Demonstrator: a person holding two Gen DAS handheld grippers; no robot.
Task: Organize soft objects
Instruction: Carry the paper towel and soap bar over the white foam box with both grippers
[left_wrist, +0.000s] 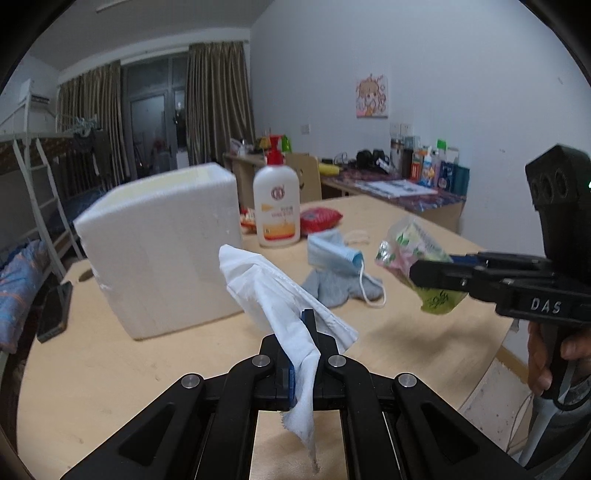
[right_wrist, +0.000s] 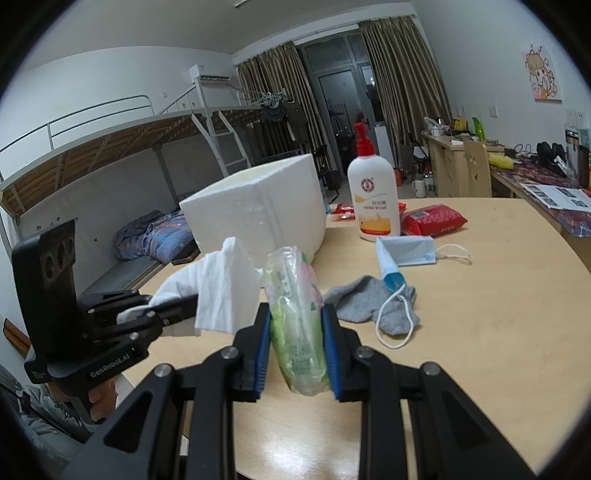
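My left gripper (left_wrist: 301, 332) is shut on a white tissue (left_wrist: 273, 288) and holds it above the table; it also shows in the right wrist view (right_wrist: 221, 291). My right gripper (right_wrist: 297, 328) is shut on a green tissue pack (right_wrist: 299, 314), also held above the table, and seen from the left wrist view (left_wrist: 410, 251). A blue face mask (left_wrist: 332, 253) lies over a grey sock (left_wrist: 332, 290) on the wooden table (left_wrist: 110, 362). A white foam box (left_wrist: 162, 243) stands open at the left.
A white lotion bottle with a red pump (left_wrist: 277, 206) and a red wipes pack (left_wrist: 319, 218) stand behind the mask. A phone (left_wrist: 53, 310) lies at the table's left edge. A cluttered desk (left_wrist: 399, 188) and bunk beds (right_wrist: 110, 147) lie beyond.
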